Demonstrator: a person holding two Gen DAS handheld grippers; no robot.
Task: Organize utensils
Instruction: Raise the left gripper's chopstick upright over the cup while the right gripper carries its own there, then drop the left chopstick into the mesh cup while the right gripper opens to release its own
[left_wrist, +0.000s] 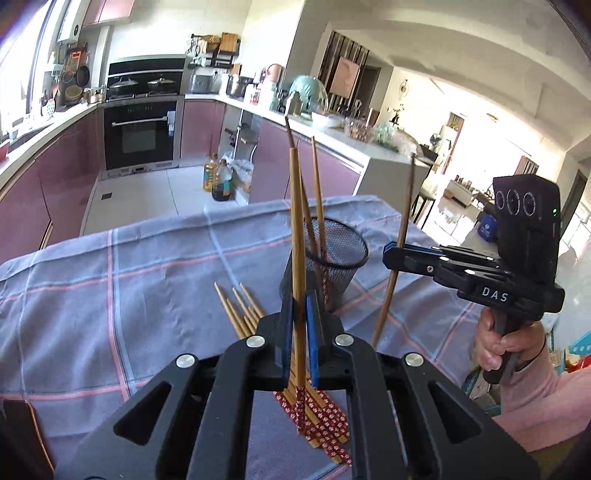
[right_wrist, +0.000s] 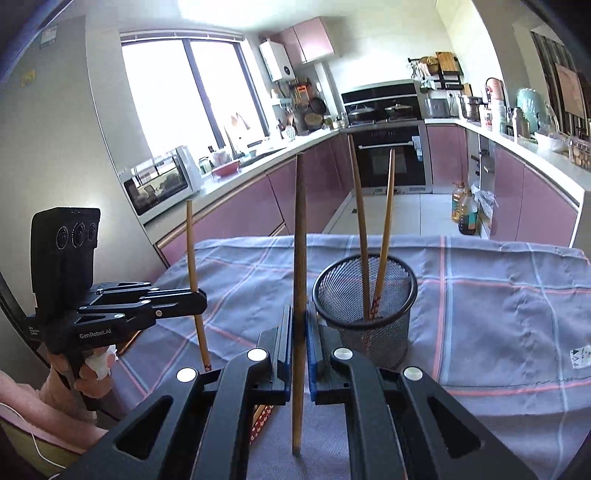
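Now we hold one chopstick in each gripper above a table (left_wrist: 110, 266) draped in a grey checked cloth. Our left gripper (left_wrist: 299, 306) has its fingers closed on a light chopstick (left_wrist: 297, 229) that stands nearly upright, patterned red end down. Our right gripper (right_wrist: 300, 325) has its fingers closed on a darker chopstick (right_wrist: 299, 240), also nearly upright. Between and just beyond them stands a black mesh cup (right_wrist: 373, 325) on the cloth, with two chopsticks (right_wrist: 360, 229) leaning inside it. More chopsticks (left_wrist: 240, 314) lie loose on the cloth beneath our left gripper.
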